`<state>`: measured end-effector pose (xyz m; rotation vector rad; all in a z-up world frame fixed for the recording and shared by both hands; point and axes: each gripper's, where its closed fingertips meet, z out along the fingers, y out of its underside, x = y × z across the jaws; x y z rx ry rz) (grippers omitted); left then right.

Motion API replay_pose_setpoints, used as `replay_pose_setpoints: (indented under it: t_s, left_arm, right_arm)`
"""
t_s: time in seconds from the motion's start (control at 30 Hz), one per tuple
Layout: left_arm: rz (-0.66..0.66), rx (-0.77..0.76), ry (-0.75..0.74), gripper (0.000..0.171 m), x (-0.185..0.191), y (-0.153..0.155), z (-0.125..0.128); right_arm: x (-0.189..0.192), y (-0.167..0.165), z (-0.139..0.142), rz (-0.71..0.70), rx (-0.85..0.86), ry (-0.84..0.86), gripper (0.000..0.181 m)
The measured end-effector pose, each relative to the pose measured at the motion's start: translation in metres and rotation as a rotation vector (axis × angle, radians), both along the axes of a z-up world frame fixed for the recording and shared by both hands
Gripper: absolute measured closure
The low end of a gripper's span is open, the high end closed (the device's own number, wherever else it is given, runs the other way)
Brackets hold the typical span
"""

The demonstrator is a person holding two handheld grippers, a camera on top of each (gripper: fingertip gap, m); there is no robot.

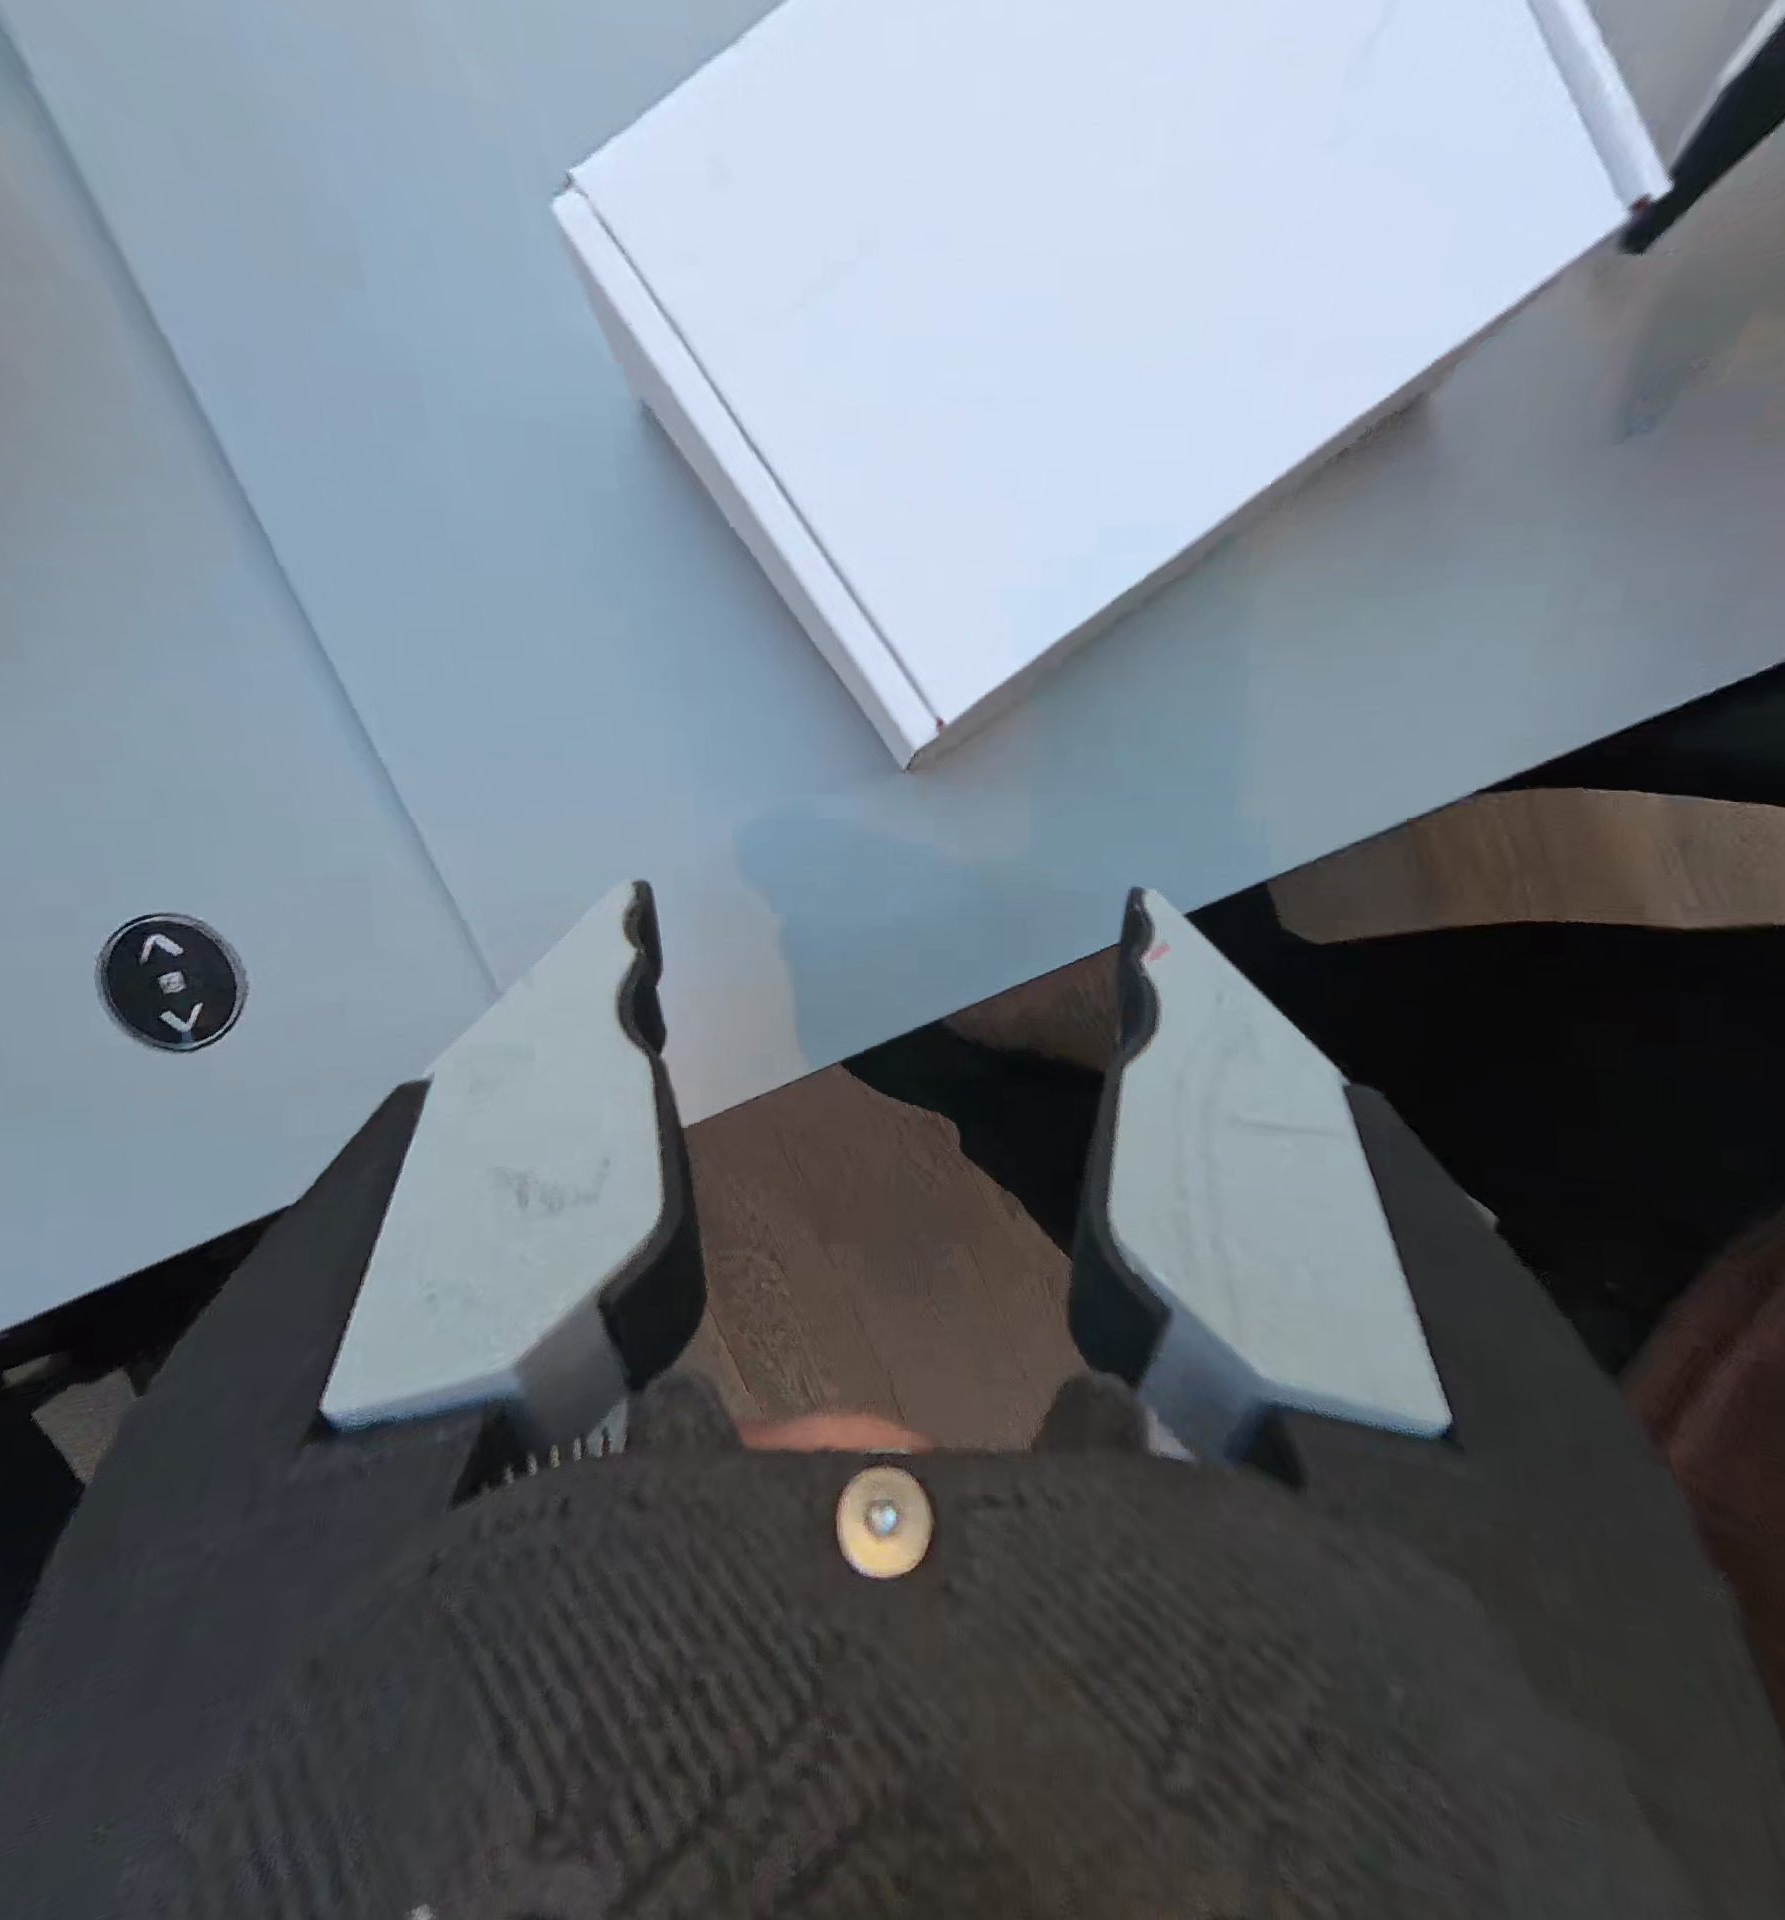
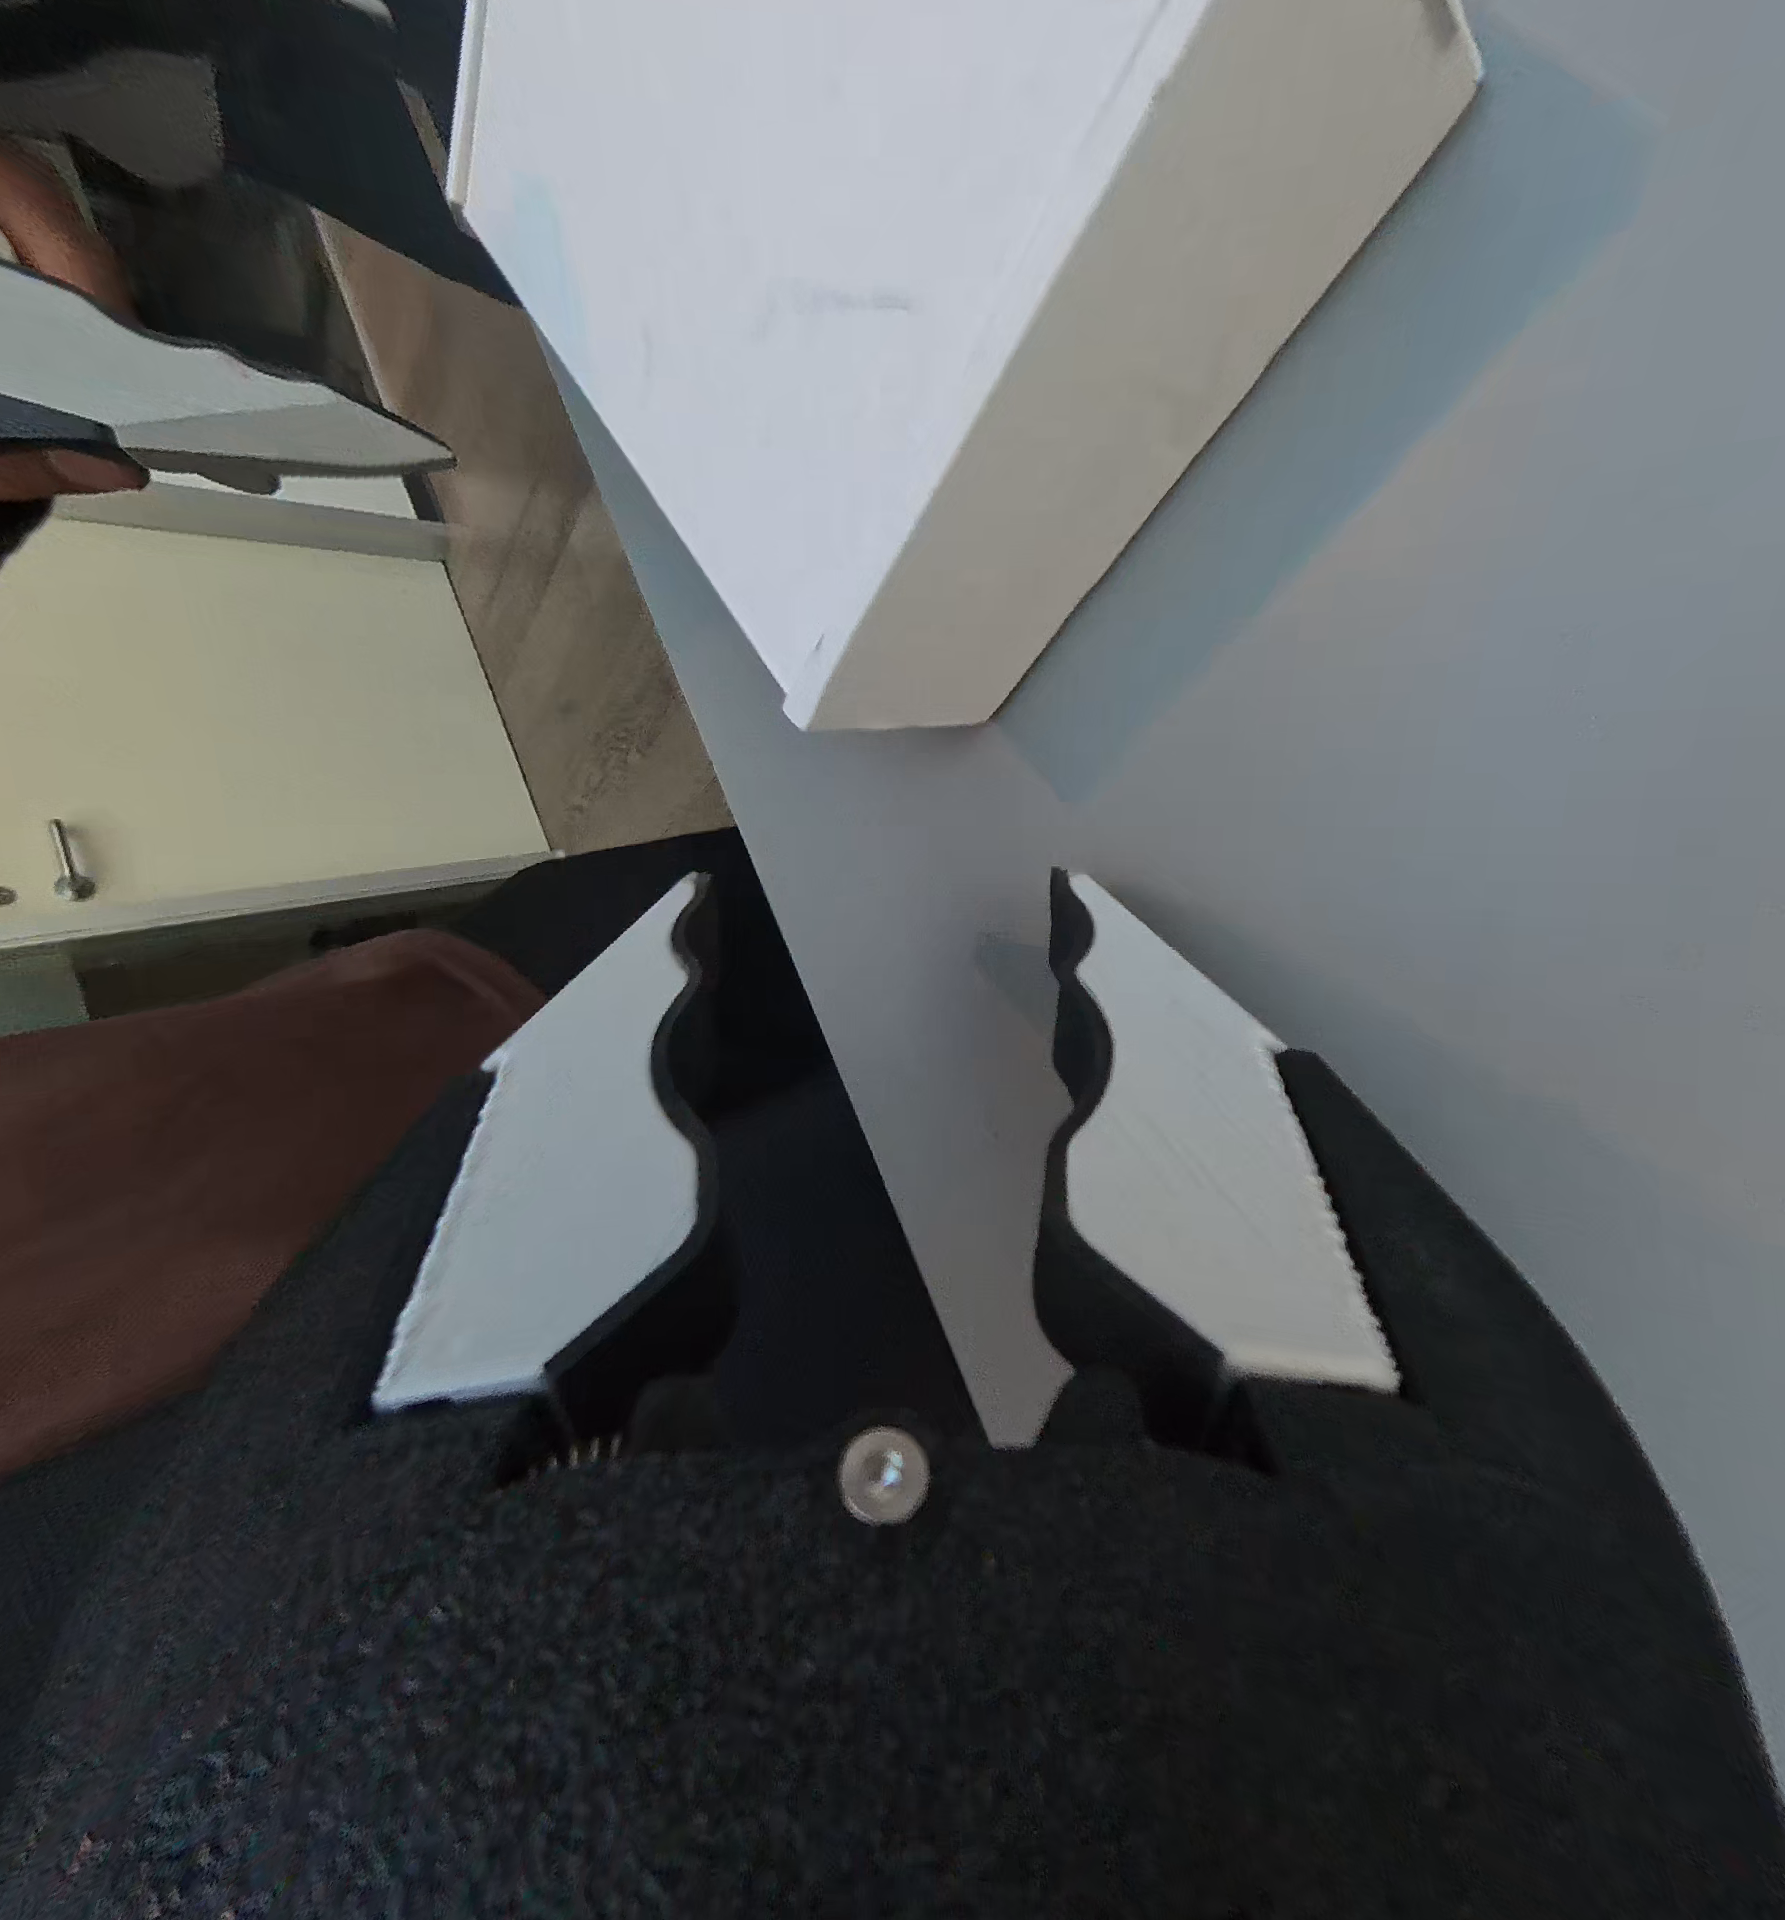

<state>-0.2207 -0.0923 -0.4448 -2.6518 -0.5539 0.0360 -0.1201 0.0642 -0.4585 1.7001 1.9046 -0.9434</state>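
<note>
Left tongs (image 1: 888,904): spread wide, holding nothing, over the near edge of the grey counter (image 1: 452,540). Right tongs (image 2: 877,883): likewise wide, holding nothing. 1 closed white box (image 1: 1075,343) lies flat on the counter, just beyond both.

Counting one white cardboard box (image 1: 1075,343), closed, lying in the upper middle of the frame on one pale grey table (image 1: 431,540). Counting one round black control button (image 1: 172,982) at the left edge. Counting two grippers: left gripper (image 1: 888,914) and right gripper (image 2: 877,894), both spread wide, gripping nothing.
</note>
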Motion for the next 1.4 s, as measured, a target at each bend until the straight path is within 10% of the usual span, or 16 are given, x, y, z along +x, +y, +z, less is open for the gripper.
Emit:
replay_pose_setpoints:
  t_s: [0.3,0.53,0.67,1.0,1.23,1.4]
  left_arm:
    - [-0.164,-0.009,-0.175,0.109,0.011,0.034,-0.018]
    - [-0.347,0.216,-0.137,0.099,0.011,0.049,0.060]
    - [-0.374,0.252,-0.187,0.114,0.000,0.051,0.044]
    - [-0.351,0.300,-0.245,0.076,-0.009,0.045,0.022]
    - [-0.749,0.119,0.034,0.062,0.031,0.078,0.070]
    - [-1.104,-0.129,0.295,0.068,0.048,0.109,0.049]
  right_arm:
    - [-0.027,-0.024,0.003,0.090,0.080,0.079,0.127]
    - [-0.030,-0.005,0.076,0.044,0.064,-0.019,0.139]
    - [-0.048,0.014,0.073,-0.089,0.019,-0.070,0.154]
    - [-0.036,0.013,0.067,-0.229,-0.034,-0.009,0.135]
    - [-0.029,0.014,0.056,-0.283,-0.086,-0.021,0.130]
    - [-0.031,0.037,0.075,-0.292,-0.070,0.045,0.130]
